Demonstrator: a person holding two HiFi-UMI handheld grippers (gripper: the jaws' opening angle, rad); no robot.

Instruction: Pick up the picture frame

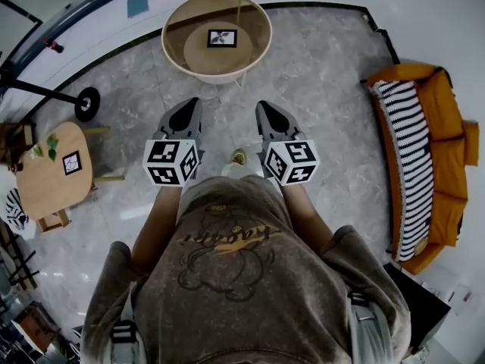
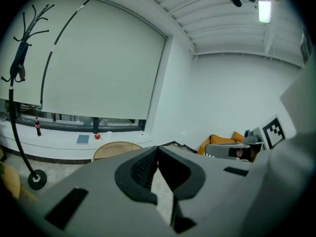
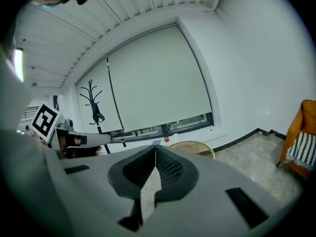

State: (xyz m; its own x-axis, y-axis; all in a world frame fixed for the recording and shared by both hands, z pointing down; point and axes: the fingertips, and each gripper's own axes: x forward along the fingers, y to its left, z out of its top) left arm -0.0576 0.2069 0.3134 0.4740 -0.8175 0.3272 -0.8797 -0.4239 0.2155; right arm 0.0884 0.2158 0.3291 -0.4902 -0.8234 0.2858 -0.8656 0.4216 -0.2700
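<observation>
At the far left I see a small wooden table [image 1: 49, 177] carrying a second small frame [image 1: 71, 162], with the round foot of a coat stand [image 1: 87, 103] just beyond it on the grey floor [image 1: 333, 74].

My left claw [image 1: 194, 103] is held out over the floor in front of the person. Its two jaws are pressed together with nothing between them, as its own view confirms [image 2: 158, 150].

Ahead of both claws and roughly between their lines stands the round worktop [image 1: 250, 21]. The picture frame [image 1: 222, 38] lies flat near its middle, well apart from either claw tip. The worktop's edge shows just past the jaws in the left gripper view [image 2: 116, 149] and in the right gripper view [image 3: 195, 147].

My right claw [image 1: 262, 106] is level with the left one, its jaws likewise closed on nothing [image 3: 155, 149].

At the far right an orange sofa [image 1: 447, 142] stands with a striped cushion [image 1: 409, 150] along it.
</observation>
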